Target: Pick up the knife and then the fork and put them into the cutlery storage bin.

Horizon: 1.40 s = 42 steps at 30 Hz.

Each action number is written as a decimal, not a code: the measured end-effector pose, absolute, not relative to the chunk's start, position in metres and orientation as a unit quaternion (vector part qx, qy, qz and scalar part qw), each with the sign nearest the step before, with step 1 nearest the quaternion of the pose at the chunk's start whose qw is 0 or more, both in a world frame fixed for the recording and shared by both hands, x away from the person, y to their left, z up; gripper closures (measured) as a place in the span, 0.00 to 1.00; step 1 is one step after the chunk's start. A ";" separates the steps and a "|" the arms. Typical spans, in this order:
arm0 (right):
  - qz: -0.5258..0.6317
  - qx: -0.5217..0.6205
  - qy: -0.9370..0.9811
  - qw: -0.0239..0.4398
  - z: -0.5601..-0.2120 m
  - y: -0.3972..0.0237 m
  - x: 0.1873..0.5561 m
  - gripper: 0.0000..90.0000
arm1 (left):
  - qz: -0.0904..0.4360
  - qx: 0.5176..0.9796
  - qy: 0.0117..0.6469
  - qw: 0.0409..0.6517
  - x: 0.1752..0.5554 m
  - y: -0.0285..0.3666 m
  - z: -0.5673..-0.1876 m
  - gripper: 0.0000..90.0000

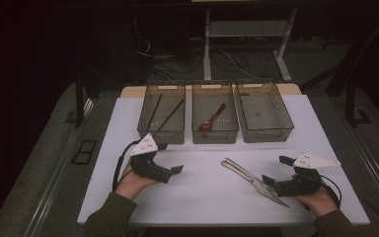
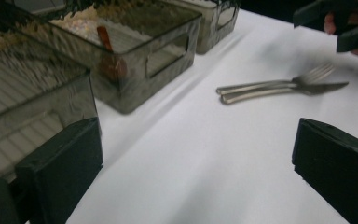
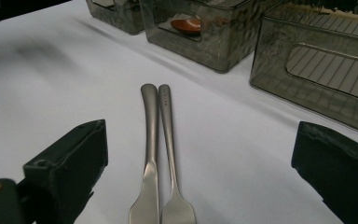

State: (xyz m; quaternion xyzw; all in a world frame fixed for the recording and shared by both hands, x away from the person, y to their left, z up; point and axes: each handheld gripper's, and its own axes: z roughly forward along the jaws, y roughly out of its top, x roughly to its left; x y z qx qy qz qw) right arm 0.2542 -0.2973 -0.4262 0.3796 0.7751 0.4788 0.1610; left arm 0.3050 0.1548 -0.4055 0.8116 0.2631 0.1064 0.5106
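Knife (image 3: 148, 186) and fork (image 3: 175, 186) ends cut off by bottom edge.

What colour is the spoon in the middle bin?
Reddish-brown; the spoon shows best in the high view.

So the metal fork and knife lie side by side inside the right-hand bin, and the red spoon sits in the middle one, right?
Not quite. The fork and knife lie side by side on the white table, in front of the right gripper, as the high view shows. The red spoon is in the middle bin.

The high view looks down the table (image 1: 202, 197); both tongs views skim it low, sharing seemingly the same cutlery (image 2: 279, 86).
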 end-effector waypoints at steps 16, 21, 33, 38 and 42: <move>0.470 0.375 0.786 0.147 -0.423 -0.299 0.254 0.07 | 0.099 0.814 0.269 0.504 0.272 0.177 -0.427 0.00; 0.462 0.366 0.797 0.128 -0.416 -0.299 0.255 0.07 | 0.092 0.819 0.265 0.500 0.271 0.175 -0.430 0.00; 0.442 0.367 0.810 0.115 -0.409 -0.295 0.265 0.25 | 0.089 0.825 0.254 0.496 0.271 0.172 -0.430 0.00; 0.437 0.371 0.812 0.110 -0.408 -0.291 0.272 0.31 | 0.088 0.825 0.253 0.498 0.272 0.173 -0.431 0.00; 0.433 0.373 0.814 0.103 -0.406 -0.288 0.277 0.35 | 0.087 0.825 0.253 0.498 0.271 0.172 -0.430 0.00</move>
